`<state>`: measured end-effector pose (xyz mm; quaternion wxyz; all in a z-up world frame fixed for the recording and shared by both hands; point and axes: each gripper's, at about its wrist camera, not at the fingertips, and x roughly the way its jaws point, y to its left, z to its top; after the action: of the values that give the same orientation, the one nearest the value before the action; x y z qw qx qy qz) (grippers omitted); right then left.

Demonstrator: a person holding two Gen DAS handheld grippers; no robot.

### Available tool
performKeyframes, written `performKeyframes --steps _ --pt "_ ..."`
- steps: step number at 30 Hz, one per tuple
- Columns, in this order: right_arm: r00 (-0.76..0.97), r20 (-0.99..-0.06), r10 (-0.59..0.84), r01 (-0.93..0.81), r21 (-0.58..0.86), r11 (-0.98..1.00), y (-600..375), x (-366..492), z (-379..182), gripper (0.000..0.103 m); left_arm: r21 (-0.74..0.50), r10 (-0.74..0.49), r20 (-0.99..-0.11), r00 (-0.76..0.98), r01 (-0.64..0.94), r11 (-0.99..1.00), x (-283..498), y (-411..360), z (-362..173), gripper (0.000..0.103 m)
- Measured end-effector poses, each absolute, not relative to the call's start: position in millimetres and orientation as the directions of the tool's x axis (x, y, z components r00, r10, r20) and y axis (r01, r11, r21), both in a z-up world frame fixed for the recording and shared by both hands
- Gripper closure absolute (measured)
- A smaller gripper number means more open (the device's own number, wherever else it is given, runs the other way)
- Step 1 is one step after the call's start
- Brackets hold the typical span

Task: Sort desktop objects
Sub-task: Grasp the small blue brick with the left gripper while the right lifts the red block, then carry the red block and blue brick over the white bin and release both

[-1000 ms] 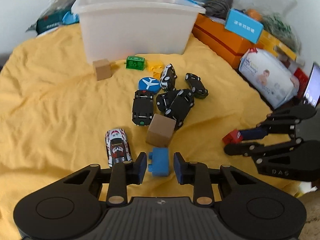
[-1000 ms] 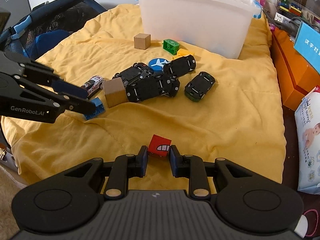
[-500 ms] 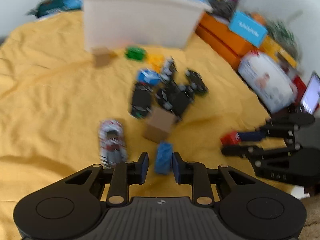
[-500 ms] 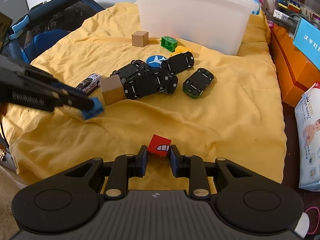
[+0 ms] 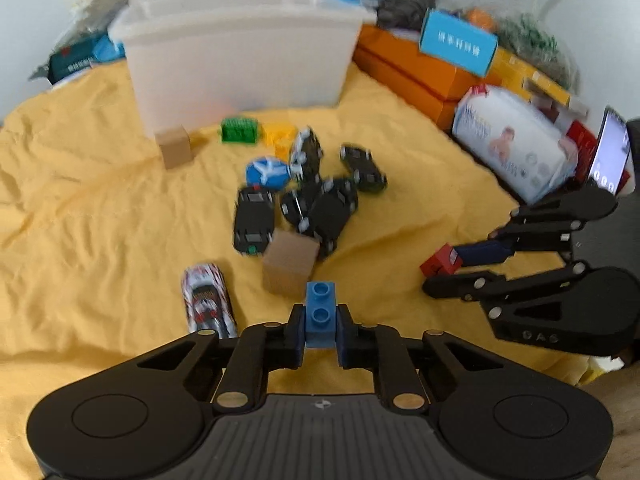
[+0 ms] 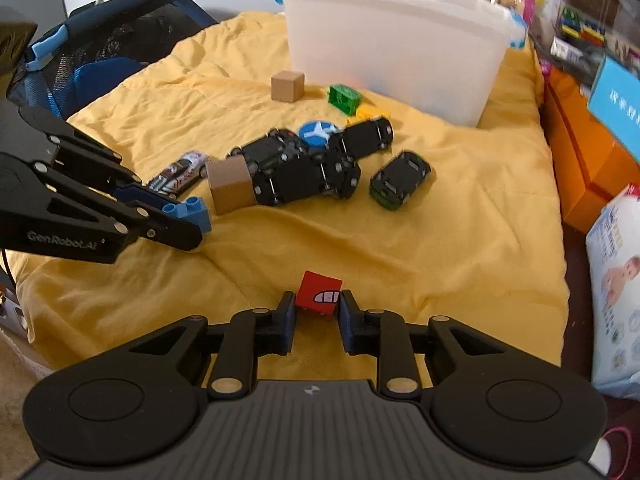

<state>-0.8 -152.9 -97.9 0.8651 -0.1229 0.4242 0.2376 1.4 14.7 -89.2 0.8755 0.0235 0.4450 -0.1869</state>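
My left gripper [image 5: 319,326] is shut on a blue toy brick [image 5: 320,312] and holds it just above the yellow blanket [image 5: 100,220]; it also shows in the right wrist view [image 6: 188,216]. My right gripper [image 6: 318,308] is shut on a red cube [image 6: 318,294] with a white face drawing, seen from the left wrist view too [image 5: 438,264]. A white plastic bin [image 5: 240,56] stands at the back. Several black toy cars [image 5: 316,204], a white racing car [image 5: 206,300], two wooden cubes [image 5: 290,266], a green brick [image 5: 239,130], a yellow brick [image 5: 280,138] and a blue disc [image 5: 266,172] lie on the blanket.
Orange boxes [image 5: 412,72], a blue carton [image 5: 458,44] and a wipes pack [image 5: 516,144] line the right edge. A phone [image 5: 610,152] stands at far right. A dark mesh bag [image 6: 100,56] sits left of the blanket in the right wrist view.
My left gripper closed on the blue brick and lifted it off the blanket. My right gripper kept hold of the red cube and hardly moved.
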Motion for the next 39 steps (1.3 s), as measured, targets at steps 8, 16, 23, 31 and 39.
performKeyframes --steps 8,16,23,31,39 --pt "0.597 -0.740 0.309 -0.490 -0.031 0.871 -149 28 -67 0.078 -0.085 -0.299 -0.680 0.670 0.333 0.939 37 29 -32 0.086" --pt "0.761 -0.576 0.299 -0.404 -0.061 0.913 -143 119 3 0.078 0.028 -0.234 -0.514 0.825 0.290 0.957 135 36 39 0.086" --pt "0.830 -0.496 0.255 -0.314 -0.037 0.949 -133 197 35 0.059 -0.060 -0.232 -0.504 0.832 0.235 0.970 203 35 42 0.066" --pt "0.799 -0.516 0.308 -0.405 -0.085 0.910 -134 147 12 0.071 -0.103 -0.280 -0.543 0.792 0.267 0.958 134 55 10 0.063" --pt "0.644 -0.666 0.376 -0.522 -0.022 0.853 -124 70 -41 0.070 -0.144 -0.298 -0.707 0.641 0.283 0.948 54 57 -61 0.063"
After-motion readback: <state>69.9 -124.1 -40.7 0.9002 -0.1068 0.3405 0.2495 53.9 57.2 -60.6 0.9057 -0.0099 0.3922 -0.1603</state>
